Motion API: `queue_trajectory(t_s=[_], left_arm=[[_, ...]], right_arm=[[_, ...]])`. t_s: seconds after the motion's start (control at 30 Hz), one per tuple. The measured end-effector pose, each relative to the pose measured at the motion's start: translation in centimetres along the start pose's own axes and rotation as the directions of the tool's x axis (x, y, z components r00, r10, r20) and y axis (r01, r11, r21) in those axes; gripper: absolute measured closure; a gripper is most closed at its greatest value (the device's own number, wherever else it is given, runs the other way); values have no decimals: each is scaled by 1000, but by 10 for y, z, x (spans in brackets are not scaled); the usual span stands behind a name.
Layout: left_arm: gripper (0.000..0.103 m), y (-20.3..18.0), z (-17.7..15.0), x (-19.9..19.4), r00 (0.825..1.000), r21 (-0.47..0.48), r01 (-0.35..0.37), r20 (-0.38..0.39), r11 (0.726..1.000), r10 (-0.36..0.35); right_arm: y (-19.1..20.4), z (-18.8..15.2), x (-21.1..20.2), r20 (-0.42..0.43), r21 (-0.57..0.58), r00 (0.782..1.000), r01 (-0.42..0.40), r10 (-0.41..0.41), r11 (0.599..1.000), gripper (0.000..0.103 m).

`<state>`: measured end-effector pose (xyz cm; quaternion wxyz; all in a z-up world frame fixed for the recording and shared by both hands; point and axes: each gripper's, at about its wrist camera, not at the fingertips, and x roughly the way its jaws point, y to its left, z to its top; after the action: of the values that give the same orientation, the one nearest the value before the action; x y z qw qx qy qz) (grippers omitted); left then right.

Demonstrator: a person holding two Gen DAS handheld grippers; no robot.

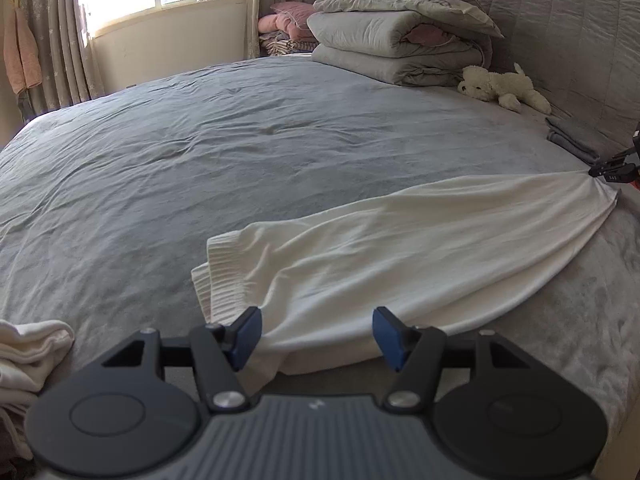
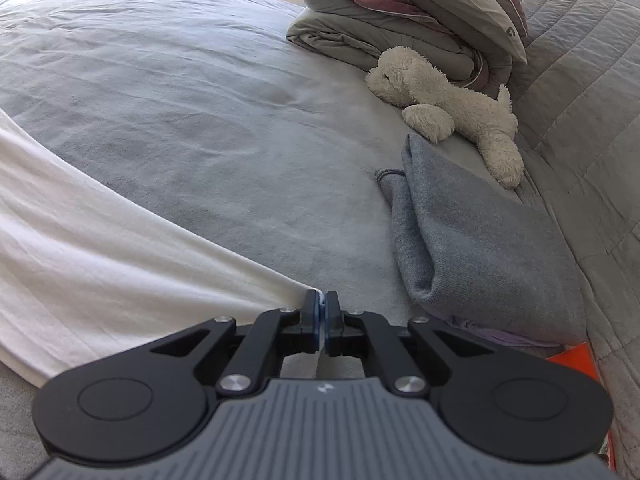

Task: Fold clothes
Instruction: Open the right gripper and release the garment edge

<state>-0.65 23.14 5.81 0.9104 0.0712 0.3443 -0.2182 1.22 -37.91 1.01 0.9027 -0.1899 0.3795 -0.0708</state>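
Garment (image 1: 384,256) stretched left-right; right tongs (image 2: 321,312) pinch end, left tongs (image 1: 317,338) agape.

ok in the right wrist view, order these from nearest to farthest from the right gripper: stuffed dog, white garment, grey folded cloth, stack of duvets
1. white garment, pinched in the right gripper, spreading left
2. grey folded cloth, just to the right
3. stuffed dog, beyond the cloth, right of centre
4. stack of duvets, farthest, against the headboard
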Motion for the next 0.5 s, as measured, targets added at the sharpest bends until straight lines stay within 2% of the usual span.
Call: queue_trajectory(t_s=[0.07,0.13,0.17,0.2,0.23,0.3,0.4,0.5], left_arm=[[40,4,1,-2,1000,-22,-3,7,1000,3],[39,9,2,-8,1000,-58,3,18,998,-2],[37,11,3,-12,1000,-65,1,21,998,1],[35,12,5,-15,1000,-70,-13,22,997,15],[32,14,7,-21,1000,-84,-19,23,996,21],[25,19,14,-28,999,-128,-42,20,991,45],[22,33,25,-31,995,-289,-101,-34,952,95],[22,44,29,-29,988,-451,-154,-96,879,124]], right_arm=[[5,2,-4,7,-10,1000,21,-21,1000,101],[9,6,-13,7,-18,1000,4,-4,1000,85],[12,9,-20,16,-25,1000,7,-6,1000,81],[16,12,-28,27,-33,1000,9,-8,999,70],[21,17,-39,54,-47,999,5,-2,999,65],[38,30,-62,117,-89,992,-35,45,995,65],[73,49,-93,204,-171,966,-126,161,977,62],[132,66,-118,246,-314,929,-194,277,930,61]])
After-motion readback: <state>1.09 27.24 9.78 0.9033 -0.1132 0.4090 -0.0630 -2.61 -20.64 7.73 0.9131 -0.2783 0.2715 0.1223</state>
